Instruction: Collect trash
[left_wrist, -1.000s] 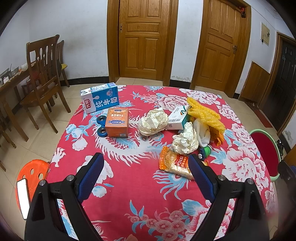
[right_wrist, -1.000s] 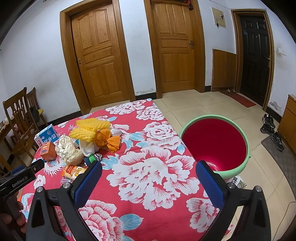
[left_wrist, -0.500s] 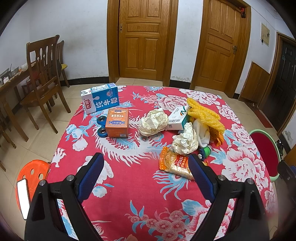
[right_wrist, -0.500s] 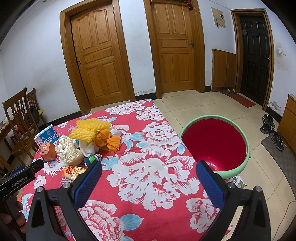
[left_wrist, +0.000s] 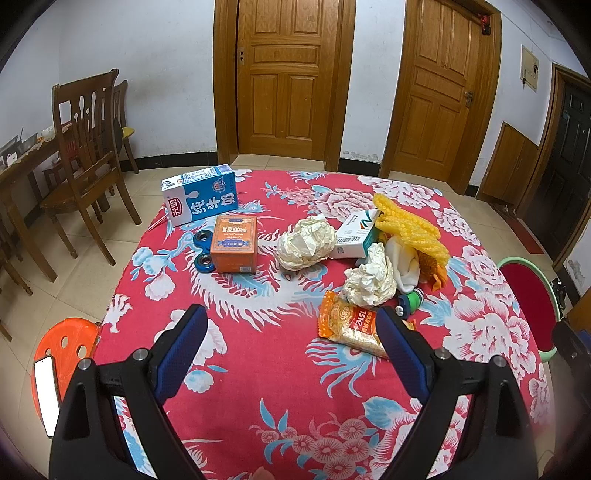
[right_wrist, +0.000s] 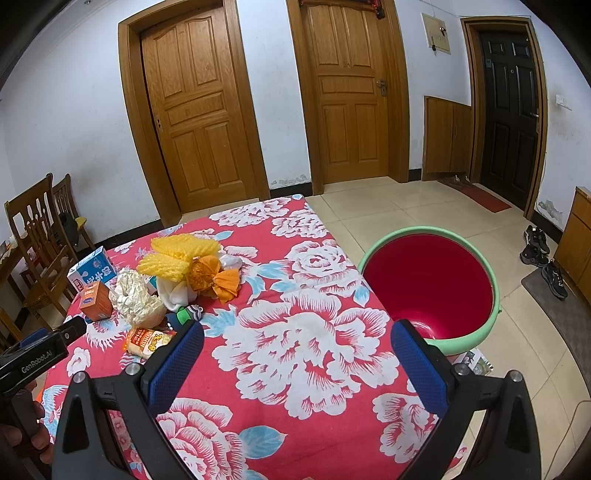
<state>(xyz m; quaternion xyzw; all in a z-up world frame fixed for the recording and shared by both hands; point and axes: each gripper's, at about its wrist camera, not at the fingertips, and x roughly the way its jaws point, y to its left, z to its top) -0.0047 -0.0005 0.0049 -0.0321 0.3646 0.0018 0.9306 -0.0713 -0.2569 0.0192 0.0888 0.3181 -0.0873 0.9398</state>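
Left wrist view shows the left gripper (left_wrist: 288, 330) hovering spread wide and empty over the red floral table (left_wrist: 258, 369), with nothing yet picked up; the task looks to be at its very start. Closest ahead, just off its right finger, lies the orange snack packet (left_wrist: 349, 326), and beyond that a crumpled paper ball (left_wrist: 369, 280). A second paper wad (left_wrist: 306, 242), an orange box (left_wrist: 234, 243), a milk carton (left_wrist: 201, 199), a white carton (left_wrist: 354, 234) and yellow foam netting (left_wrist: 410, 227) sit farther forward.

The right gripper (right_wrist: 295, 345) is likewise wide open and holds nothing. Ahead to its right, beside the table, stands the green-rimmed red bin (right_wrist: 428, 280), likely where the trash goes.

Judging from this, the next move calls for one gripper to reach forward and close on the snack packet or nearest paper ball. The pile is tightly packed, so neighbours such as the small green-and-blue object (left_wrist: 410, 301) may be dragged along.
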